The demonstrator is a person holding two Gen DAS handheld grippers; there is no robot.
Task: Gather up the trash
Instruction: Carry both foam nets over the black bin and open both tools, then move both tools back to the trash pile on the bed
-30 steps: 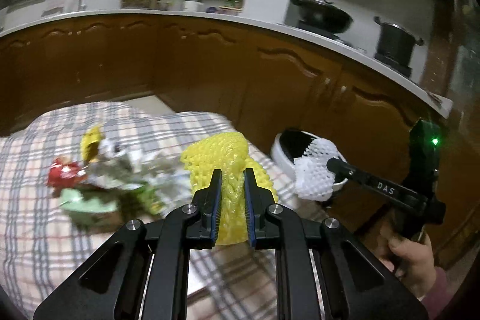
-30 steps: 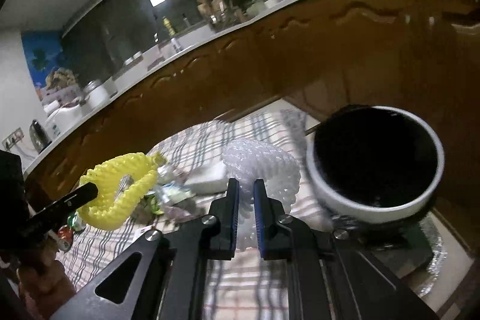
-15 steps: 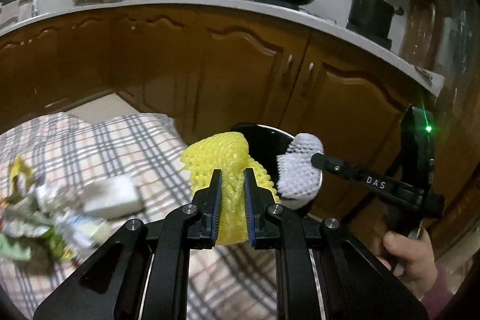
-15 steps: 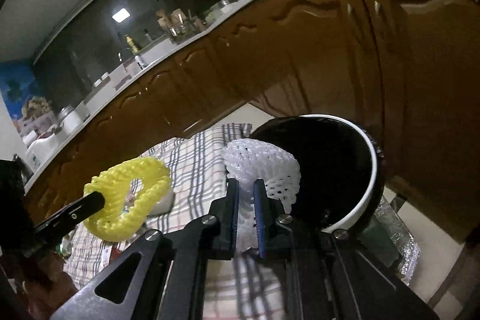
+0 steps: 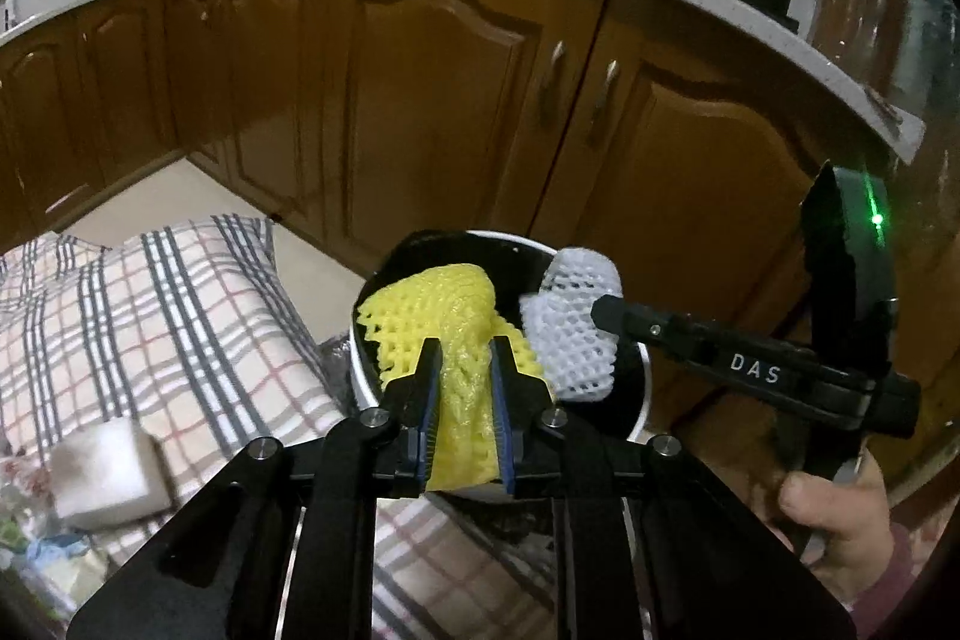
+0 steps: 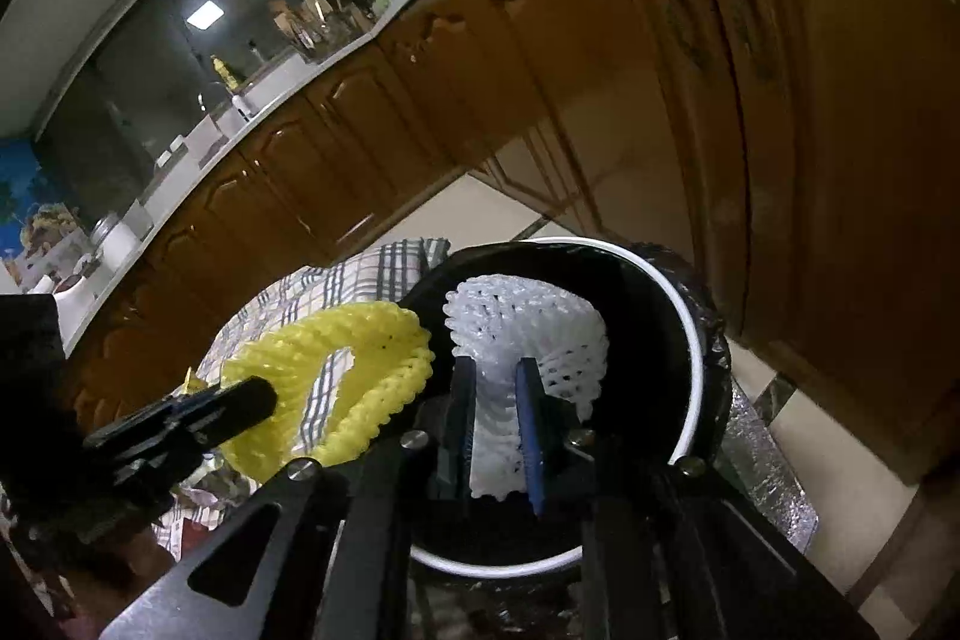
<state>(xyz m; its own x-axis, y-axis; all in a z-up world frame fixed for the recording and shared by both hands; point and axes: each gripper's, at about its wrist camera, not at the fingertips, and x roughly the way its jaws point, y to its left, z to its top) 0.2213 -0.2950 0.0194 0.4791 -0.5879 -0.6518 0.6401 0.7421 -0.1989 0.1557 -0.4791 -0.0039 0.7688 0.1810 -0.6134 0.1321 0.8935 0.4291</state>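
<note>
A white-rimmed bin [image 5: 643, 400] lined with a black bag stands beside the table. My left gripper [image 5: 466, 349] is over its near edge with a yellow foam net [image 5: 432, 304] between its pads; its jaws are opening and the net still fills the gap. My right gripper [image 6: 497, 367] hangs over the bin's [image 6: 696, 370] mouth with a white foam net [image 6: 528, 316] between its pads, its jaws also opening. The left view shows the right gripper [image 5: 606, 316] and white net [image 5: 573, 340] beside the yellow one. The right view shows the yellow net [image 6: 384, 340] on the left gripper [image 6: 264, 394].
A checked tablecloth [image 5: 150, 310] covers the table left of the bin, with a white block [image 5: 102, 472] and crumpled wrappers [image 5: 24, 538] on it. Brown kitchen cabinets [image 5: 450, 100] stand close behind the bin. A hand [image 5: 840, 508] holds the right gripper's handle.
Both grippers have swung from above the table to over the bin, each carrying its net. The gap between each pair of jaws has widened a little.
</note>
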